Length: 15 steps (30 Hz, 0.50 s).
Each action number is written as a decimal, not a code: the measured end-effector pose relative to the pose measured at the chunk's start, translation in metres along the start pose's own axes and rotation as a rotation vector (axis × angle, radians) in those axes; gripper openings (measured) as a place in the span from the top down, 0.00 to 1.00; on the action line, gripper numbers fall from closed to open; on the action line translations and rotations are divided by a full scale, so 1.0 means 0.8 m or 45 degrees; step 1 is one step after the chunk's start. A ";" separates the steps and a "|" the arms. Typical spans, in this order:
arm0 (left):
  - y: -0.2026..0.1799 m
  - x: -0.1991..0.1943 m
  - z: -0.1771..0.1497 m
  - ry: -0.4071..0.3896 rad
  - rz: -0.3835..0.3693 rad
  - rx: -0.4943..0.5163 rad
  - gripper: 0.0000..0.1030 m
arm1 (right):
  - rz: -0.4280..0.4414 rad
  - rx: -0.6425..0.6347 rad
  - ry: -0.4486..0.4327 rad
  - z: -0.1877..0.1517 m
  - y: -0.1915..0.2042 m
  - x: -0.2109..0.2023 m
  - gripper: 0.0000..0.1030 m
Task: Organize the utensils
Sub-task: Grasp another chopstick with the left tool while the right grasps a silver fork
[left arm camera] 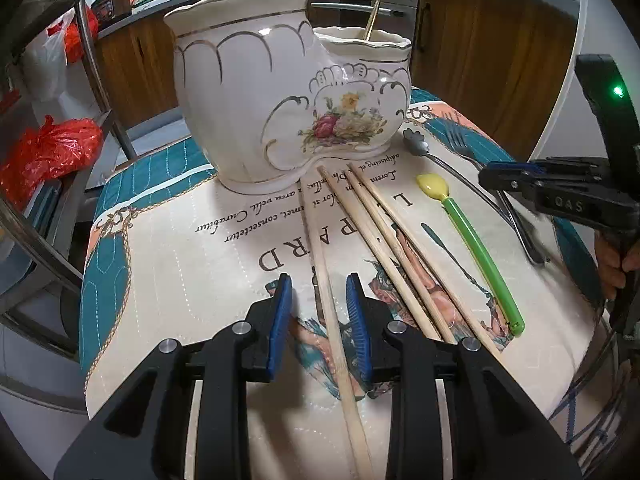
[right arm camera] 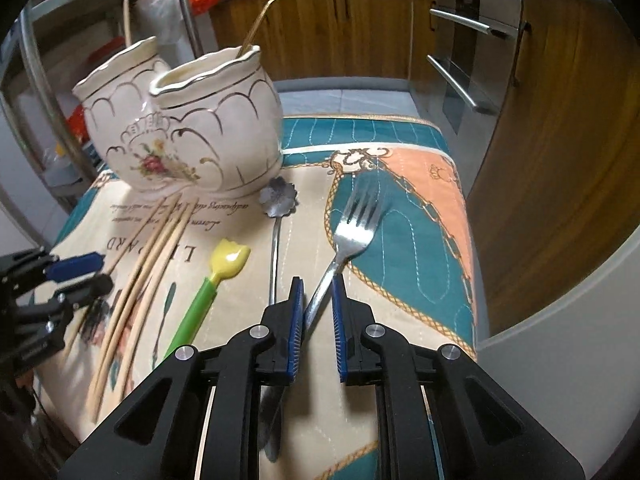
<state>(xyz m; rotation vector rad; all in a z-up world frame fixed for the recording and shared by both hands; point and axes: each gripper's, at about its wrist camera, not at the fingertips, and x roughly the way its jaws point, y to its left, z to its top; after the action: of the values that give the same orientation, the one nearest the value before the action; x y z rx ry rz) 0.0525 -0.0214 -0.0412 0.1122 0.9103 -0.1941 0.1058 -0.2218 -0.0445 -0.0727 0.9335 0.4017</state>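
Right gripper [right arm camera: 316, 320] is clamped on the silver fork's [right arm camera: 352, 236] handle, tines toward 12 o'clock, ready for lifting. Left gripper [left arm camera: 320, 312] straddles one chopstick [left arm camera: 328, 280], jaws partly closed, apparently not pressing. The holder [left arm camera: 280, 92] stands at 12 o'clock, within reach.

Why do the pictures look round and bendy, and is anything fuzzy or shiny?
Both wrist views use a fisheye lens, so edges curve and corners go black. Left wrist view: sharp, with a small glare spot on the ceramic holder. Right wrist view: the silver fork gleams brightly; the chopsticks look slightly blurred.
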 end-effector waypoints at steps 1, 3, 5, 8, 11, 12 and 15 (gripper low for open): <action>0.000 0.000 0.000 0.002 -0.007 0.005 0.77 | 0.000 0.009 0.000 0.001 -0.001 0.001 0.87; 0.000 -0.002 -0.002 0.005 -0.020 0.013 0.85 | -0.003 0.001 -0.003 0.002 0.000 0.001 0.87; 0.003 -0.003 -0.004 0.012 -0.032 0.015 0.93 | -0.009 -0.016 -0.004 0.001 -0.002 0.000 0.91; 0.008 -0.005 -0.006 0.018 -0.027 0.020 0.94 | -0.015 -0.032 0.002 -0.003 -0.004 -0.004 0.94; 0.014 -0.009 -0.009 0.025 -0.028 0.031 0.94 | -0.020 -0.056 0.006 -0.010 -0.008 -0.011 0.94; 0.016 -0.010 -0.010 0.028 -0.028 0.032 0.94 | -0.024 -0.057 0.009 -0.012 -0.011 -0.013 0.94; 0.020 -0.012 -0.013 0.039 -0.046 0.034 0.94 | -0.012 -0.065 0.035 -0.013 -0.013 -0.013 0.94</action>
<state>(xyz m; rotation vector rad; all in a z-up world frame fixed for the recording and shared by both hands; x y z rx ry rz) 0.0419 -0.0028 -0.0398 0.1239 0.9406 -0.2386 0.0957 -0.2373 -0.0436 -0.1292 0.9497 0.4163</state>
